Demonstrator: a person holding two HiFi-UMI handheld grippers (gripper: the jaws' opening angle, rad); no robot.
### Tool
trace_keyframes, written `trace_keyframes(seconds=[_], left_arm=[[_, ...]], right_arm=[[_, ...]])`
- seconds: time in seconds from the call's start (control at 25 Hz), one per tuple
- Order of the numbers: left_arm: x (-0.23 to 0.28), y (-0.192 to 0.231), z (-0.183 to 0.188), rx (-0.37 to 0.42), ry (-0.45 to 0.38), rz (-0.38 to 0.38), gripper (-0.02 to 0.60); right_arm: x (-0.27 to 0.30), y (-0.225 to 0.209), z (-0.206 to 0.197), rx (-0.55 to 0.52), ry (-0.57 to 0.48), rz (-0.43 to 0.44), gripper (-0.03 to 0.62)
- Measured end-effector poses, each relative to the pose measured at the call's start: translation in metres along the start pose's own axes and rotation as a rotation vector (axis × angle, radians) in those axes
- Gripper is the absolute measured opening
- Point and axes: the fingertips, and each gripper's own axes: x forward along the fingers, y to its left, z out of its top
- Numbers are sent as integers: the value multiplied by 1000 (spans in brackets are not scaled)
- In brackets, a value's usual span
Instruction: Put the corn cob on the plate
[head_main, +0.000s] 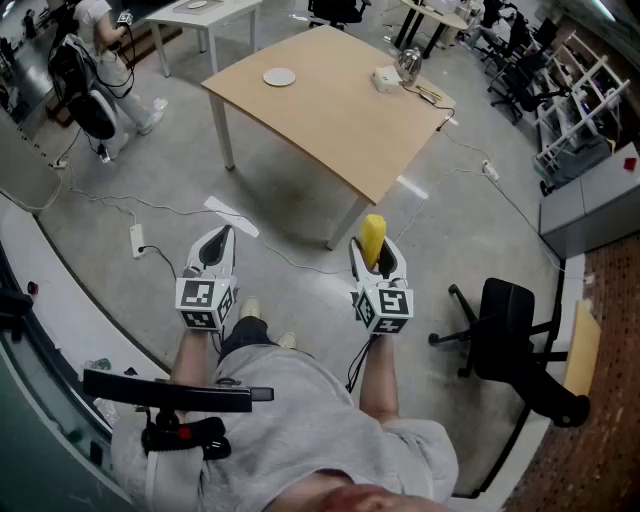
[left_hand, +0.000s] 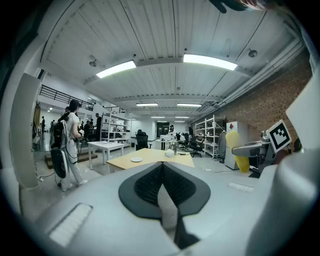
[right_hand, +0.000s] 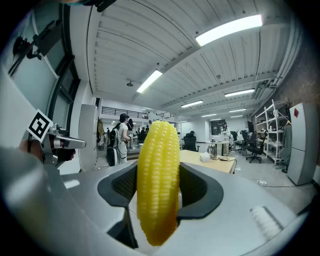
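**Corn cob (right_hand: 158, 165) clamped upright in the right gripper (head_main: 375, 262), short of the worktop (head_main: 330, 120)**

Both grippers are held out side by side over the concrete floor (head_main: 300, 215), on the near side of the worktop and pointing roughly level toward it. The right gripper's jaws stand wide and press on the corn cob from both sides. The cob is yellow and stands on end between the pads, with its rounded top above the jaws and its lower end below them. In the head view it appears just short of the worktop's near corner, over bare floor and clear of the wood.

The left gripper (head_main: 218, 250) holds nothing. Its jaws are together, the dark pads meeting along a single seam.

The plate (head_main: 279, 77) is small and white. It lies flat on the light wooden worktop close to the left corner, by the far-left edge, well apart from the cob. A metal kettle (head_main: 408, 65) and a white box (head_main: 386, 79) sit just beside each other near the right corner, with cables trailing off that edge.

A black office chair (head_main: 510, 320) stands on the floor to the right of the right gripper. A power strip (head_main: 137, 238) lies on the floor to the left. Another person (head_main: 100, 50) stands beyond the worktop's left corner.
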Motion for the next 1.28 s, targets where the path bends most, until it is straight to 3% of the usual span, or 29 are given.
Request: trace_keyframes(seconds=[0.36,0.72,1.28], left_arm=[[4,-2,4,10,-6,-8,18],[29,-16,11,33,-10,-12,18],[123,37,10,40,10,-11,18]], right_arm=[[0,-4,2,14,-7,-7,238],[14,-15,1,28,-9,52,238],[121,-18,1,30,7,97,238]])
